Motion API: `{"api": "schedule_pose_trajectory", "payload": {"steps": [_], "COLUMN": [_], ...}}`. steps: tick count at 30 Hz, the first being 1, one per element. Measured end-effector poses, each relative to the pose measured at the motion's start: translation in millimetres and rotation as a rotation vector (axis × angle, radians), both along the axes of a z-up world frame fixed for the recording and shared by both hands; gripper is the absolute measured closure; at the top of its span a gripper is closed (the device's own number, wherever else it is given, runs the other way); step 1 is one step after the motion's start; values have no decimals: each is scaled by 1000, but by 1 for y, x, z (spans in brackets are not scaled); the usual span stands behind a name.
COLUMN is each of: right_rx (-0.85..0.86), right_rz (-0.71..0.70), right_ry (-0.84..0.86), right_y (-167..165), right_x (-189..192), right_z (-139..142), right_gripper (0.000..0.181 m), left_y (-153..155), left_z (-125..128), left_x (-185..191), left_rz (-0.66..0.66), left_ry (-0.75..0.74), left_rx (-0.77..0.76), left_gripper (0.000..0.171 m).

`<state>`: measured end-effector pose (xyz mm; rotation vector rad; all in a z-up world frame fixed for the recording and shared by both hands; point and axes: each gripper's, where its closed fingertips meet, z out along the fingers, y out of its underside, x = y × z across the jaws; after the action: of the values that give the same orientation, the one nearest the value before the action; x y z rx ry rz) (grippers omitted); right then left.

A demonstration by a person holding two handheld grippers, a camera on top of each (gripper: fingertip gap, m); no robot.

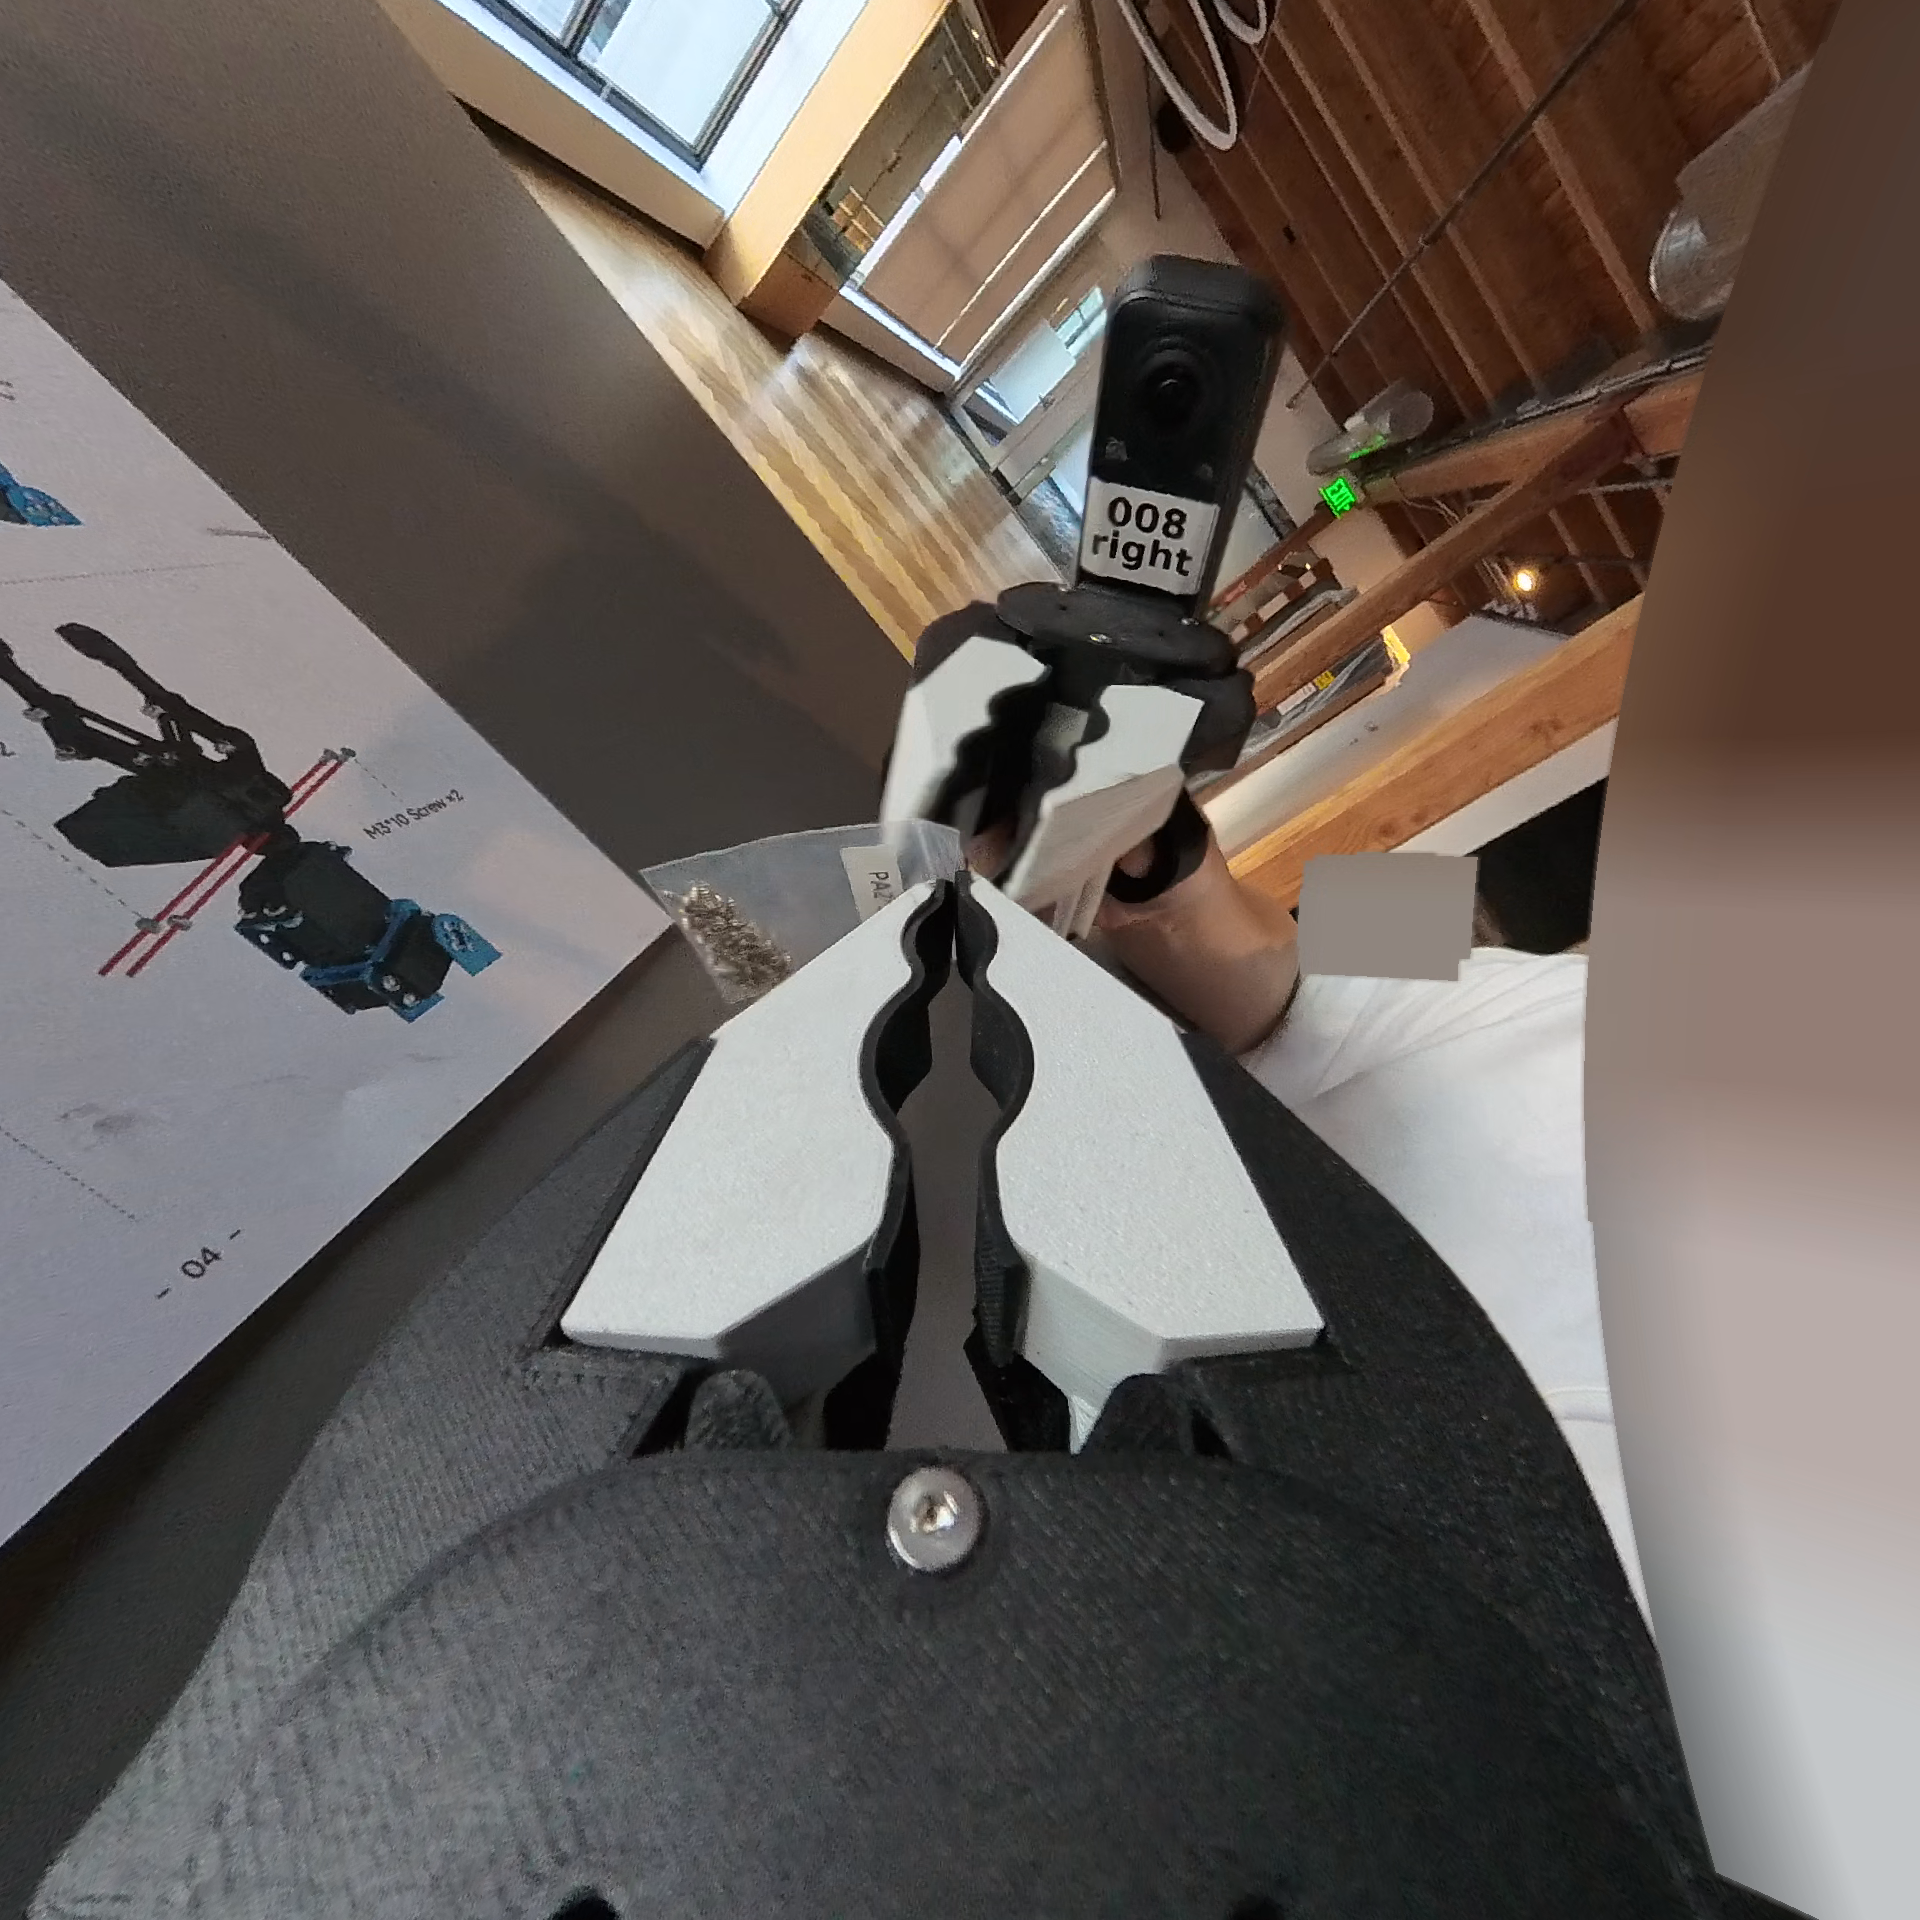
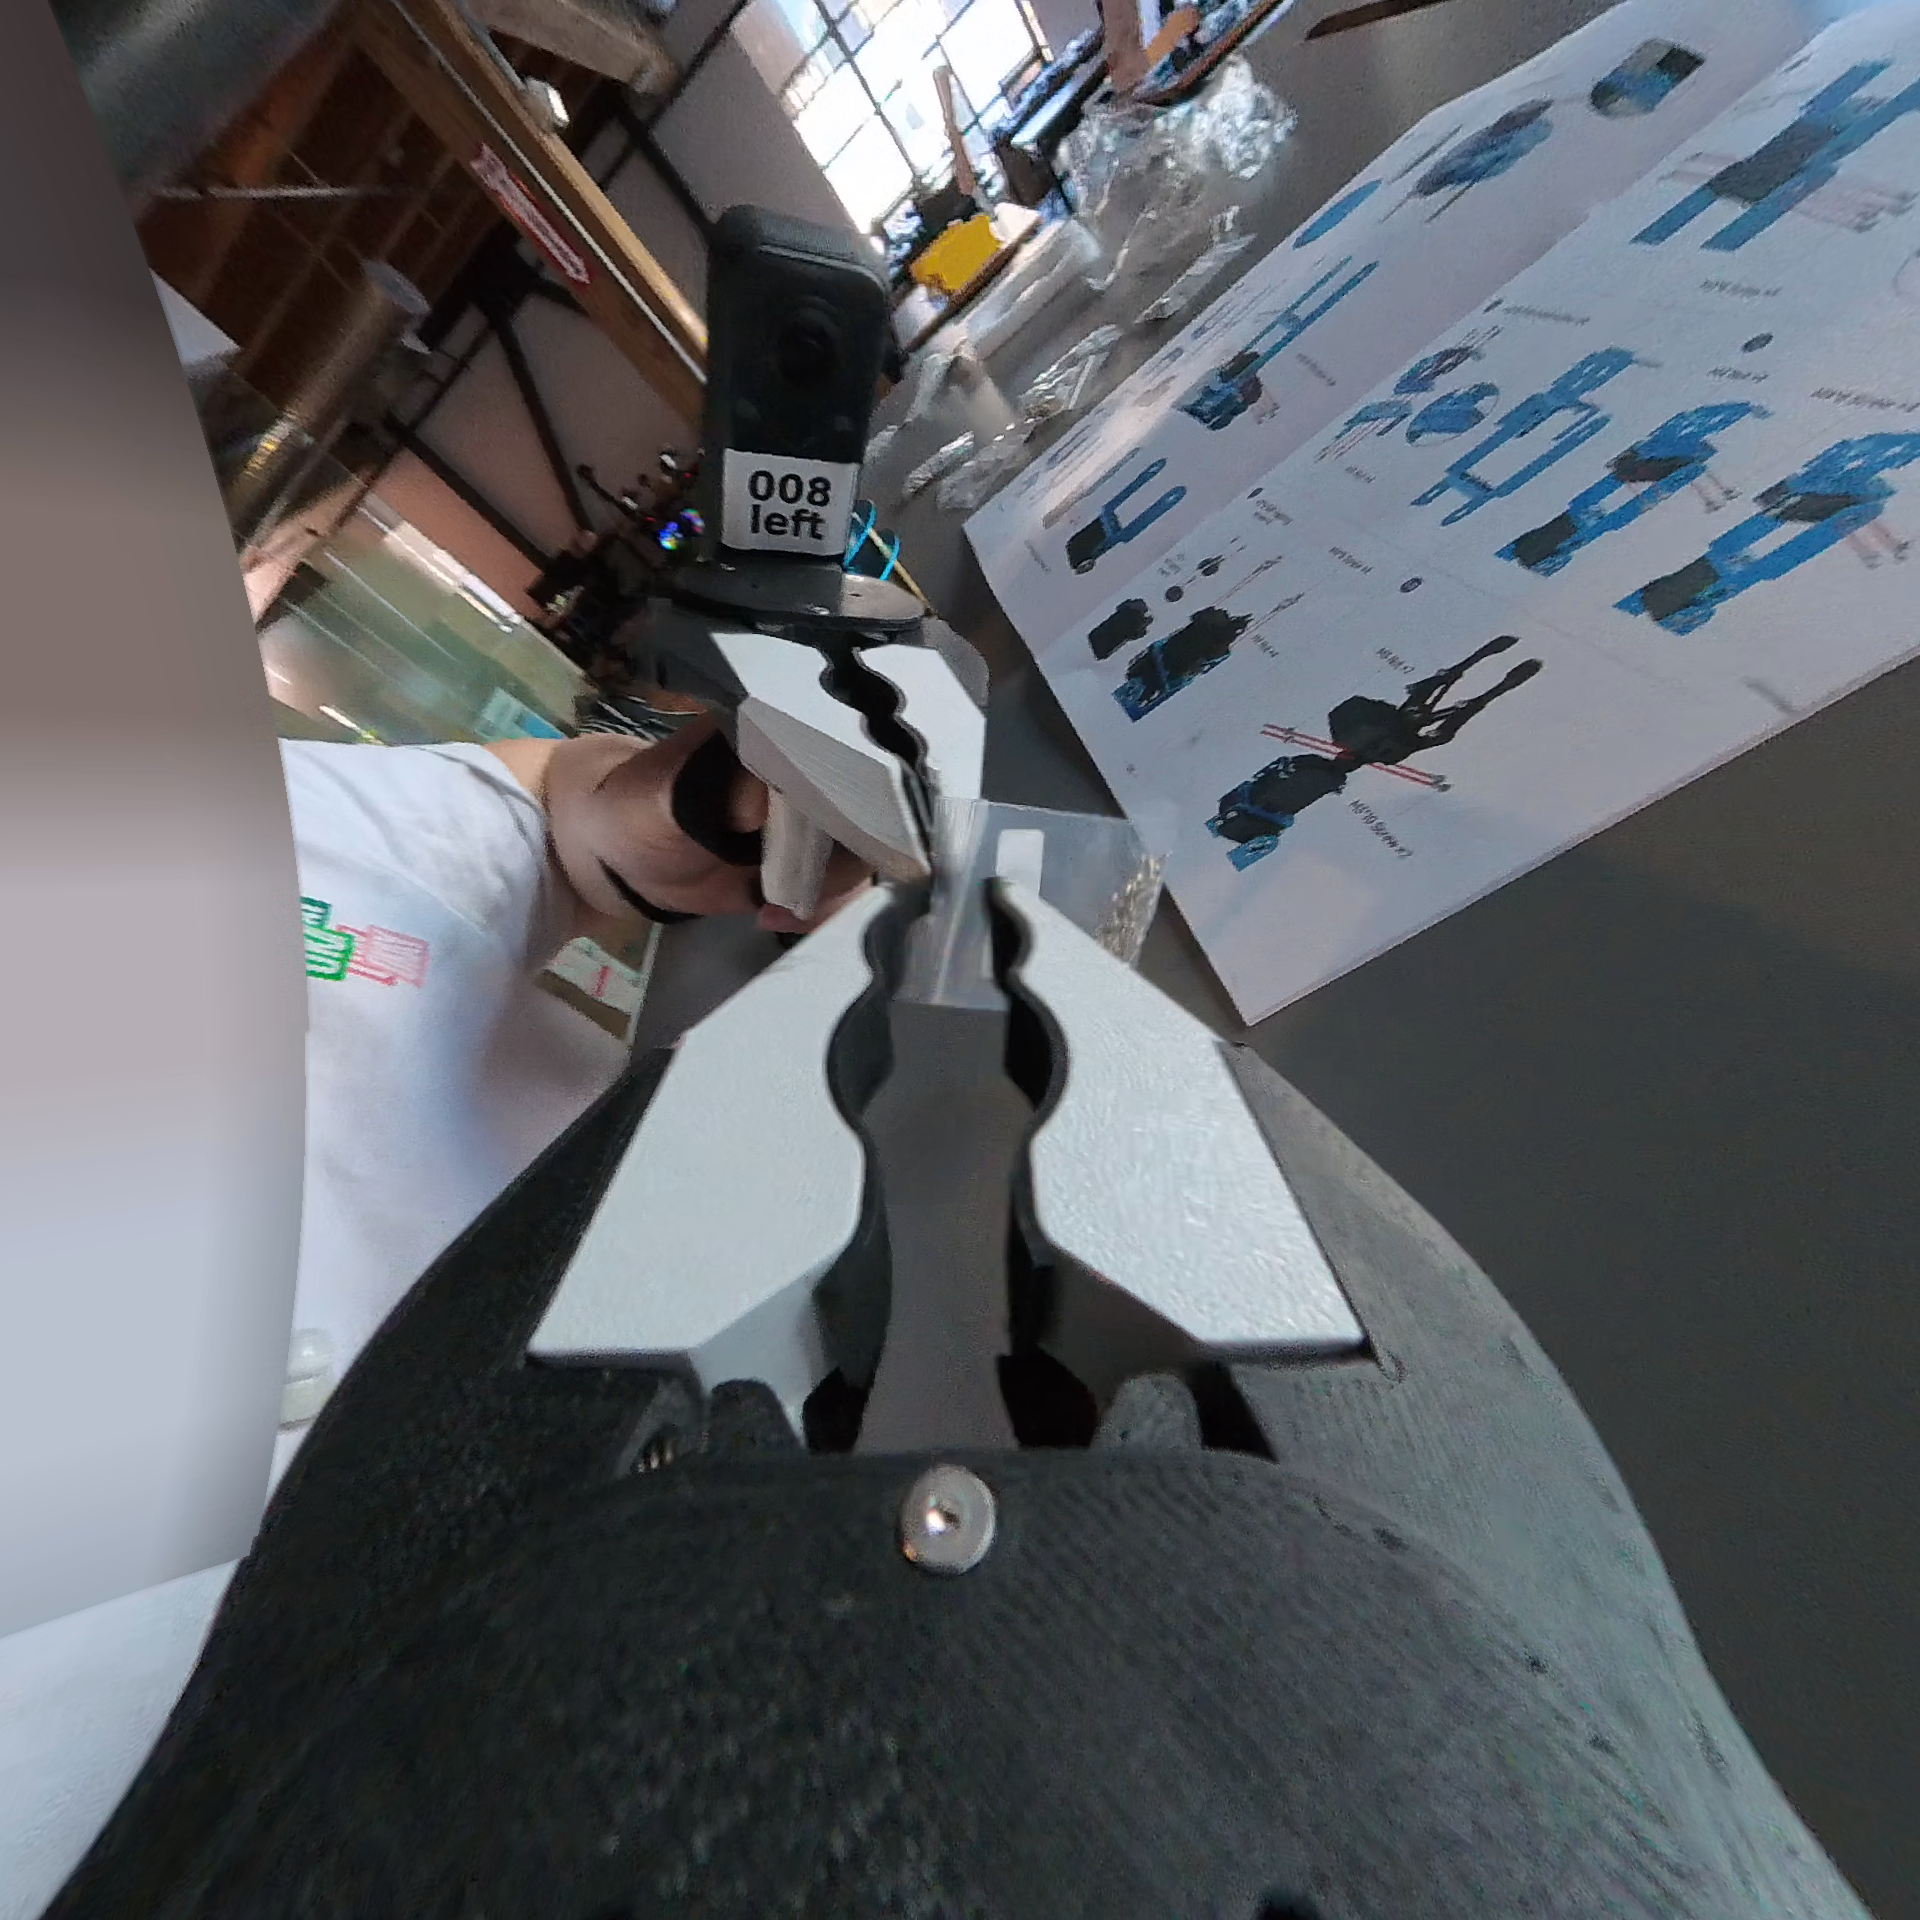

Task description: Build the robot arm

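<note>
Clear plastic screw bag, light, limp and slippery, lifted above the grey table: left gripper pinched shut on its top edge, right gripper narrowly parted around the same edge; instruction sheet beside

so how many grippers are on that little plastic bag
2: the left gripper is pinched shut on the bag's top edge, and the right gripper has its tips open around the same edge.

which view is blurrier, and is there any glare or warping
Right wrist view: the instruction sheet and far clutter are smeared, and the window blows out white. Left wrist view: the left tongs are sharp, the right tongs blurred, and the sheet's edges bow from the wide lens.
</note>
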<state>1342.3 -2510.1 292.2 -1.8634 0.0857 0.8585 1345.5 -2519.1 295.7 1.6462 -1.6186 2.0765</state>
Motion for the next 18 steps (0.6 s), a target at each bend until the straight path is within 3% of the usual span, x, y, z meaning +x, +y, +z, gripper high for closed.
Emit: {"api": "schedule_pose_trajectory", "payload": {"steps": [2,5,12,18], "right_rx": [-6,-14,-22,-22], "right_rz": [-10,29,74,105], "right_ry": [-50,-72,51,-7], "right_y": [1,0,-6,-8], "right_x": [-1,-9,-6,-12], "right_z": [-2,-4,0,-3], "right_gripper": [153,162,172,166], "left_y": [-2,-5,-6,-10], "left_z": [-1,-3,-2,-3], "left_x": [0,-1,-4,-5], "left_rz": [-6,-16,-31,-43], "left_ry": [-1,3,-22,-23], "left_rx": [14,29,69,90], "left_gripper": [171,171,171,171]}}
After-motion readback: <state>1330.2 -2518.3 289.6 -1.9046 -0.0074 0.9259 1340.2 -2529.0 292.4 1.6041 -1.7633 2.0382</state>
